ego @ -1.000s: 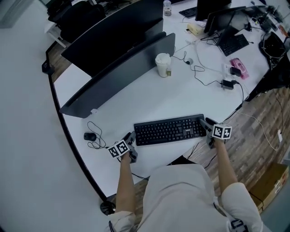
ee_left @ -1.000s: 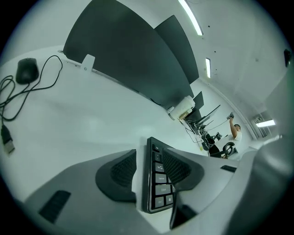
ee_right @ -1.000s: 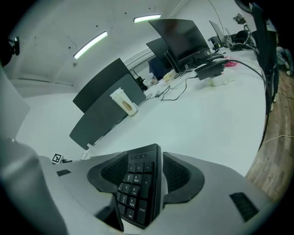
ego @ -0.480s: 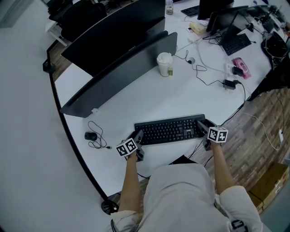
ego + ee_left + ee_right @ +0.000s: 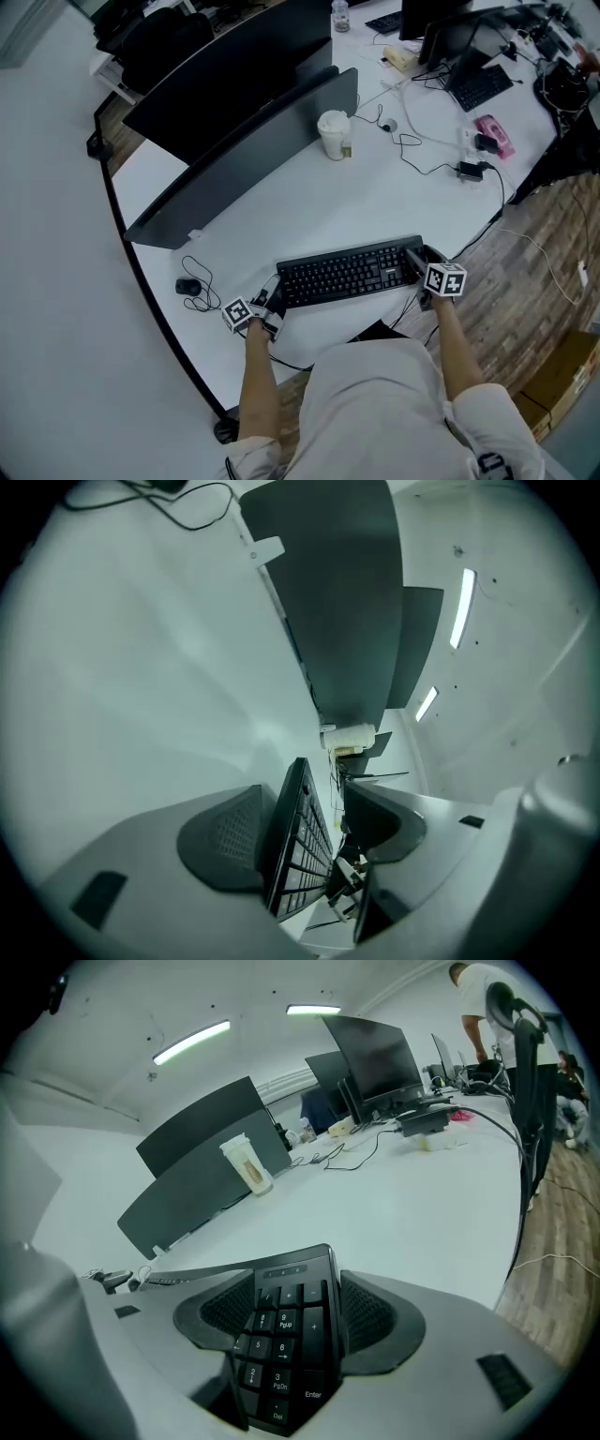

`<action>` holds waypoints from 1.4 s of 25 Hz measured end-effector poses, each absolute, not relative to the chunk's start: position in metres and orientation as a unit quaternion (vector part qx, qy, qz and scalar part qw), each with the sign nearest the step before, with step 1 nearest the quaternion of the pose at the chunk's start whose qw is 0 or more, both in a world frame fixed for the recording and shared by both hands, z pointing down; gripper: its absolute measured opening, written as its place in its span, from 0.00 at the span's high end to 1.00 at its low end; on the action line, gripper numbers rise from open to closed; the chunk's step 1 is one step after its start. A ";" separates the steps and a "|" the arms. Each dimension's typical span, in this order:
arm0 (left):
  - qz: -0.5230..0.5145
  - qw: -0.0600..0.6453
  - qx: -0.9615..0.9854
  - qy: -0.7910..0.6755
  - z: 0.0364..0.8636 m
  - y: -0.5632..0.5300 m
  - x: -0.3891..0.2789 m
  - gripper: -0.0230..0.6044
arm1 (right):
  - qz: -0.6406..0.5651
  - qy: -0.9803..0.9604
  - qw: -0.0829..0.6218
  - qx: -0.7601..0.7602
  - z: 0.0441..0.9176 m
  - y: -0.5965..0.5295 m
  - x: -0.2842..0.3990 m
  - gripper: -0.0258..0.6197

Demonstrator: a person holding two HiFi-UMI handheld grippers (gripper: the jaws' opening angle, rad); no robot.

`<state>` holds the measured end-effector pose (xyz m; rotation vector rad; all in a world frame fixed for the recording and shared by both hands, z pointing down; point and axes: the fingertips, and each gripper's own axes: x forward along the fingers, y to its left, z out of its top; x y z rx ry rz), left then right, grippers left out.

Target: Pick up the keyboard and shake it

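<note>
A black keyboard (image 5: pixel 347 270) lies flat on the white desk (image 5: pixel 375 202), close to its front edge. My left gripper (image 5: pixel 271 293) is at the keyboard's left end. In the left gripper view the keyboard (image 5: pixel 295 841) stands edge-on between the jaws, which are opening; there is a gap on the key side. My right gripper (image 5: pixel 418 264) is at the keyboard's right end. The number pad (image 5: pixel 281 1335) sits between its wide-spread pads (image 5: pixel 375 1321), and I see no squeeze on it.
A grey divider panel (image 5: pixel 244 159) runs across the desk behind the keyboard. A paper cup (image 5: pixel 336 134) stands by it. A black mouse (image 5: pixel 187 287) with a looped cable lies to the left. Cables, a pink item (image 5: pixel 492 139) and a second keyboard (image 5: pixel 481 89) are far right.
The left gripper swung in toward the keyboard's left end, then dropped back slightly left. The right gripper crept left onto the right end. The keyboard has stayed put.
</note>
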<state>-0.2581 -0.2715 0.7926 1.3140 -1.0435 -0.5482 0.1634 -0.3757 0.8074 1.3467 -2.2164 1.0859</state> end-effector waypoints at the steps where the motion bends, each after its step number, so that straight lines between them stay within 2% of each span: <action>1: -0.252 0.645 0.566 -0.447 0.793 -0.270 -0.258 0.53 | 0.377 -0.778 0.166 0.474 0.808 -0.375 0.164 0.53; 7: -0.360 0.683 0.510 -0.380 0.787 -0.264 -0.264 0.54 | 0.367 -0.781 0.158 0.480 0.805 -0.378 0.168 0.53; 19: -0.340 0.686 0.593 -0.250 0.748 -0.263 -0.230 0.60 | 0.367 -0.781 0.183 0.471 0.810 -0.384 0.171 0.53; 24: -0.341 0.681 0.600 -0.244 0.742 -0.273 -0.218 0.61 | 0.371 -0.792 0.175 0.453 0.805 -0.381 0.143 0.53; 25: -0.332 0.677 0.606 -0.251 0.742 -0.274 -0.219 0.62 | 0.369 -0.794 0.181 0.448 0.806 -0.382 0.140 0.53; 28: -0.266 0.653 0.648 -0.286 0.746 -0.275 -0.224 0.78 | 0.374 -0.809 0.186 0.414 0.804 -0.383 0.134 0.53; 32: -0.165 0.592 0.718 -0.327 0.747 -0.275 -0.232 0.81 | 0.379 -0.835 0.178 0.356 0.800 -0.381 0.125 0.56; 35: -0.123 0.537 0.767 -0.329 0.738 -0.274 -0.242 0.80 | 0.411 -0.853 0.130 0.295 0.782 -0.382 0.117 0.55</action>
